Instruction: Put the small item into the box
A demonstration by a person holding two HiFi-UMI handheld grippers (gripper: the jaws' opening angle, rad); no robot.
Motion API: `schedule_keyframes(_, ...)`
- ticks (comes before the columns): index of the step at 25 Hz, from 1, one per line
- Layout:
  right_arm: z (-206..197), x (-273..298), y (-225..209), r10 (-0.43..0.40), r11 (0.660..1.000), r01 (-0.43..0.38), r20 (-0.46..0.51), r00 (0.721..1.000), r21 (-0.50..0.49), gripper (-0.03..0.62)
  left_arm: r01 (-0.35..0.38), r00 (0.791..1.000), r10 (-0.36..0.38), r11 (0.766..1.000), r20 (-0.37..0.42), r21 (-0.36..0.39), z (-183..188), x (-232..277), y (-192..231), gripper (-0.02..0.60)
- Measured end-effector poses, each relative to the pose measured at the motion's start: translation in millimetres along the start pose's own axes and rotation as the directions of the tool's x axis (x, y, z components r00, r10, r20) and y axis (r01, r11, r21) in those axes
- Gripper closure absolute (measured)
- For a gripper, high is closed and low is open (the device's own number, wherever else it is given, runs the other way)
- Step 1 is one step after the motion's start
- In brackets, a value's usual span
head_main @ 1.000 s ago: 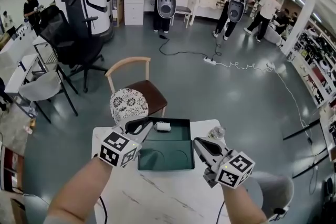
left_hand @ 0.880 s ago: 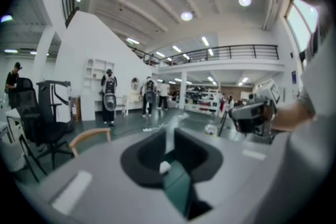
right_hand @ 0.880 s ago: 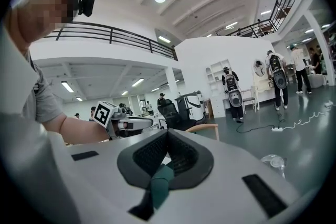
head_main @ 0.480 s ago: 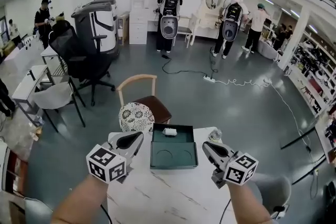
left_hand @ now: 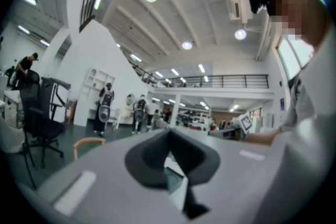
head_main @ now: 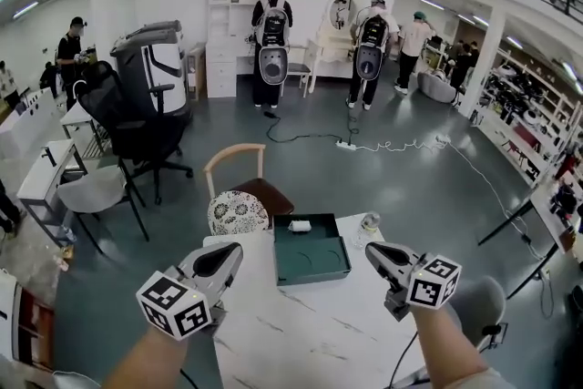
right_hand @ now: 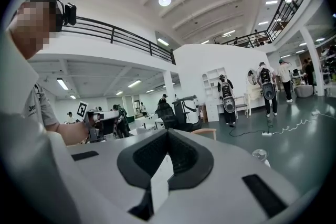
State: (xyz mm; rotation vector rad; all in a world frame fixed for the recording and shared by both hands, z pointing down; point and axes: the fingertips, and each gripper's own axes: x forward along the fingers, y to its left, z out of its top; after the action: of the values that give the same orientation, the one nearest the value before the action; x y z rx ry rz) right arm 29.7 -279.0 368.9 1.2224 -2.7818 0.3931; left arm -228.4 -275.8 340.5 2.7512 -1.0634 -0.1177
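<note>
An open dark green box (head_main: pixel 314 261) lies on the white marble table (head_main: pixel 301 332). A small white item (head_main: pixel 300 226) rests inside the box along its far edge. My left gripper (head_main: pixel 225 259) hovers left of the box, apart from it, jaws shut with nothing between them. My right gripper (head_main: pixel 383 254) hovers right of the box, also shut and holding nothing. In the left gripper view the left gripper (left_hand: pixel 169 134) points out over the room. In the right gripper view the right gripper (right_hand: pixel 167 134) does too, and my other hand shows at the left.
A clear glass (head_main: pixel 370 221) stands on the table right of the box. A round patterned cushion (head_main: pixel 238 214) sits on a wooden chair (head_main: pixel 248 179) just beyond the table's far edge. Black office chairs (head_main: pixel 137 127) and several people stand farther off.
My left gripper drew back from the box's far left corner toward me and its jaws closed. Both grippers rose. The white item stayed in the box.
</note>
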Motion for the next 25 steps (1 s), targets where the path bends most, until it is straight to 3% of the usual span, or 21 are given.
schedule_keyframes(7,1,-25,27,-0.002,0.999,0.001,0.014,1.000,0.054,0.586,0.023,1.000,-0.023,1.000,-0.016,-0.006,-1,-49,-31,0.575)
schedule_keyframes(15,9,-87,27,0.103,0.995,-0.103,0.005,0.995,0.007,0.586,-0.072,0.997,0.073,0.997,0.018,-0.026,2,-52,-117,0.575)
schedule_keyframes(25,12,-164,14,0.251,0.968,-0.251,-0.017,0.968,-0.027,0.586,-0.208,0.975,0.210,0.977,0.066,-0.033,5,-21,-217,0.575)
